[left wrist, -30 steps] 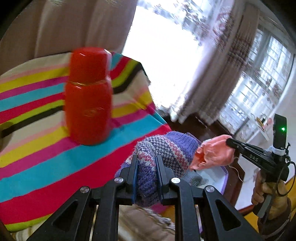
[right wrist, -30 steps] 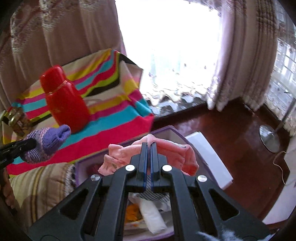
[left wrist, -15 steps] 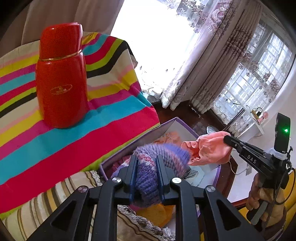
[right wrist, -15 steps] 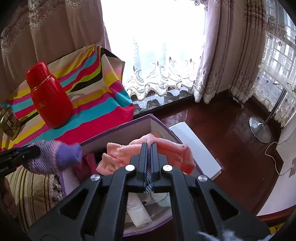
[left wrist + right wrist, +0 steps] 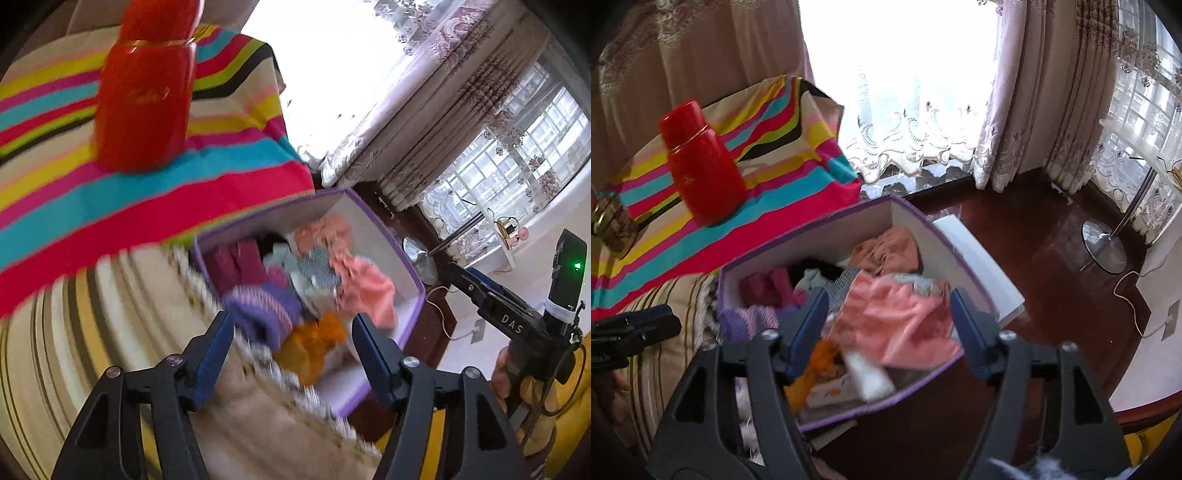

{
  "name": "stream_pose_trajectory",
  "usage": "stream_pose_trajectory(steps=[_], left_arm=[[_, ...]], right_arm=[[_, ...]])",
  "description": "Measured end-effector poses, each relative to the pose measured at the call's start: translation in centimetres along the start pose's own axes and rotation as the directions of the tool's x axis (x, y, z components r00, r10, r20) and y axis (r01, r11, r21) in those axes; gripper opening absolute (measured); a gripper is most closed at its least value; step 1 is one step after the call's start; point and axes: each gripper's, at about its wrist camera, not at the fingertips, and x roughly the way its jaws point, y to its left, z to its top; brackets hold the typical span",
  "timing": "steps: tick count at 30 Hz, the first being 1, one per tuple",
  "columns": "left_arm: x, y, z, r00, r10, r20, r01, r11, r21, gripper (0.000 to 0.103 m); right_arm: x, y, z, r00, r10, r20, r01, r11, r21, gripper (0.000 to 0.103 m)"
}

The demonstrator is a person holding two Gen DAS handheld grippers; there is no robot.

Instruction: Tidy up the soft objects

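A purple-rimmed box (image 5: 384, 236) (image 5: 908, 214) holds several soft items. The purple knitted glove (image 5: 264, 308) (image 5: 750, 319) lies at its near left side. The pink cloth (image 5: 365, 284) (image 5: 897, 321) lies on top at the right. My left gripper (image 5: 291, 336) is open and empty just above the glove. My right gripper (image 5: 886, 317) is open and empty above the pink cloth; it also shows in the left wrist view (image 5: 491, 295).
A red flask (image 5: 144, 99) (image 5: 701, 170) stands on a striped cloth (image 5: 110, 199) (image 5: 798, 147) left of the box. A striped cushion (image 5: 92, 314) lies by the box. A white lid (image 5: 979, 266), dark wooden floor (image 5: 1034, 236), lamp base (image 5: 1104, 251) and curtains (image 5: 1034, 92) are to the right.
Both grippers have opened. The purple glove and the pink cloth have dropped into the box. Both views have tilted down toward the box.
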Motion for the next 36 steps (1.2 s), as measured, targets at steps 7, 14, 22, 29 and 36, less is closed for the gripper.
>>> stream_pose_trajectory(steps=[7,14,22,29,36], left_arm=[[-1.9,-0.6,-4.0,0.999,0.033,0.028,-0.033,0.999,-0.016,0.083],[-1.3,-1.1,-4.1,0.998,0.053,0.036,-0.052,0.999,-0.004,0.096],[-1.2,-0.9,-4.0,0.999,0.029,0.036,-0.029,0.999,-0.018,0.1],[-1.2,-0.8,-4.1,0.999,0.033,0.041,-0.032,0.999,-0.019,0.1],[-1.1,-1.0,-4.2,0.998,0.05,0.039,-0.049,0.999,-0.006,0.1]], right_arm=[[-0.8,1.3,-4.6,0.997,-0.004,-0.079,0.003,1.0,-0.007,0.076],[-0.7,1.8,-5.7,0.995,-0.01,-0.094,0.007,0.999,-0.031,0.076],[-0.3,1.5,-5.5,0.995,-0.023,-0.092,0.021,0.999,-0.029,0.076],[-0.3,1.7,-5.5,0.996,-0.019,-0.091,0.016,0.999,-0.034,0.076],[-0.2,1.7,-5.5,0.995,-0.014,-0.095,0.011,0.999,-0.038,0.076]])
